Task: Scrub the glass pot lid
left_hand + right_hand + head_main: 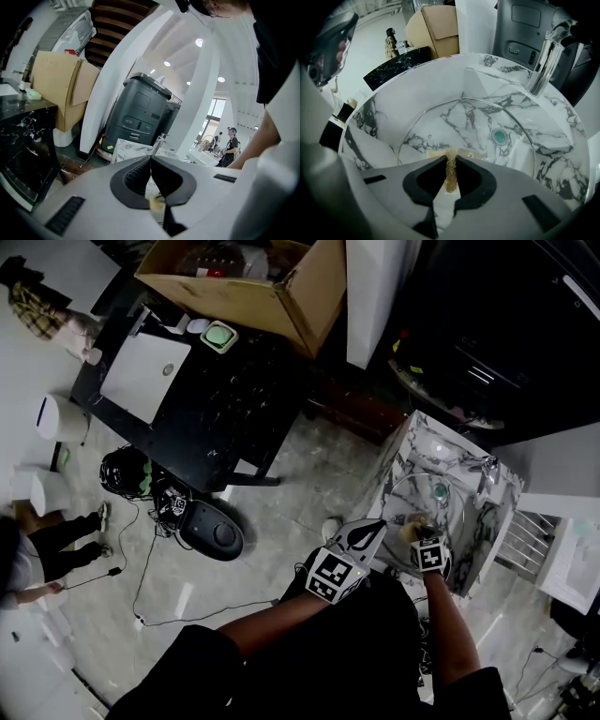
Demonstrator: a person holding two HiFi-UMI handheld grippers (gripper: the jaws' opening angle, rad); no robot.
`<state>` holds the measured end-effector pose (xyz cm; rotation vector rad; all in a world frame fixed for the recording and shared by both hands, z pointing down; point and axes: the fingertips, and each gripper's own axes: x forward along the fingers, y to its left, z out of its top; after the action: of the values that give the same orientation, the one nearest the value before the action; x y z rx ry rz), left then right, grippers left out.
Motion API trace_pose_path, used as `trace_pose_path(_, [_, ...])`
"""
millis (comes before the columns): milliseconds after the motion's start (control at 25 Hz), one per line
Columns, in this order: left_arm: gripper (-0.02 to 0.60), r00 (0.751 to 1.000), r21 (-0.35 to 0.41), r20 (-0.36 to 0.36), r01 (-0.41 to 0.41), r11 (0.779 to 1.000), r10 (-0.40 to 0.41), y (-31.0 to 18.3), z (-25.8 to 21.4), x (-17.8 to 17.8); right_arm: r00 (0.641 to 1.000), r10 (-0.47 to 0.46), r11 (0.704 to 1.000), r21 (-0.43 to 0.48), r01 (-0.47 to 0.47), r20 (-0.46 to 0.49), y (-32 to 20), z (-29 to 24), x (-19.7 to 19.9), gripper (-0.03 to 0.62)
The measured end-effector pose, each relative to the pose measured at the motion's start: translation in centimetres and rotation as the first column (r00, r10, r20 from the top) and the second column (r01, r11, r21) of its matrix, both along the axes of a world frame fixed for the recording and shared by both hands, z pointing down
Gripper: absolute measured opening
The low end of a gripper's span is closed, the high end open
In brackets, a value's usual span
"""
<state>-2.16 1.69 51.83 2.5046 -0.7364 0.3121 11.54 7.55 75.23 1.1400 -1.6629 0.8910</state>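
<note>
The round glass pot lid [464, 136], with a teal knob [500, 136], lies inside the marble sink [393, 105]. My right gripper [450, 161] is shut on a yellowish scrub pad [450, 172], whose tip rests on the lid's near part. In the head view the lid [441, 512] lies in the sink [398, 451], with the right gripper [414, 531] over its near rim. My left gripper [373, 532] hovers just left of the sink edge; in its own view the left gripper [150, 160] is shut, with nothing held.
A chrome faucet [543, 65] stands at the sink's far right. A dark grey machine [140, 115] is behind the sink. To the left are a black marble table [187, 418], a cardboard box [253, 282], floor cables and a black device [211, 531]. A person [37, 549] stands far left.
</note>
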Motion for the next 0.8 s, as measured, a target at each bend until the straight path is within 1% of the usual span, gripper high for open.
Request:
trace_pose_path(80, [0.017, 1.000, 0.006, 0.001, -0.007, 1.000, 0.007, -0.4, 0.0, -0.1, 1.000, 0.006, 1.000, -0.006, -0.006, -0.012, -0.4, -0.4, -0.4, 0.064])
trace_pose_path(240, [0.016, 1.000, 0.023, 0.009, -0.018, 1.000, 0.018, -1.0, -0.3, -0.7, 1.000, -0.027, 0.999, 0.034, 0.027, -0.001, -1.9, -0.9, -1.8, 0.064])
trace_pose_path(400, [0.017, 1.000, 0.017, 0.016, -0.011, 1.000, 0.011, -1.3, 0.2, -1.6, 1.000, 0.003, 1.000, 0.017, -0.003, 0.004, -2.0, -0.1, -2.2, 0.064])
trace_pose_path(520, [0.017, 1.000, 0.012, 0.031, 0.004, 1.000, -0.004, -1.9, 0.6, -2.5, 1.000, 0.014, 0.999, 0.041, -0.014, 0.008, -3.0, -0.4, -2.6, 0.064])
trace_pose_path(640, [0.017, 1.000, 0.009, 0.018, 0.018, 1.000, -0.018, -2.4, 0.1, -3.2, 0.999, 0.041, 0.998, 0.052, -0.041, 0.009, -3.7, -0.7, -2.9, 0.064])
trace_pose_path(800, [0.017, 1.000, -0.005, 0.020, 0.013, 1.000, -0.013, -1.6, 0.6, -3.8, 0.998, 0.061, 0.997, 0.055, -0.061, 0.014, -4.0, -0.4, -2.9, 0.064])
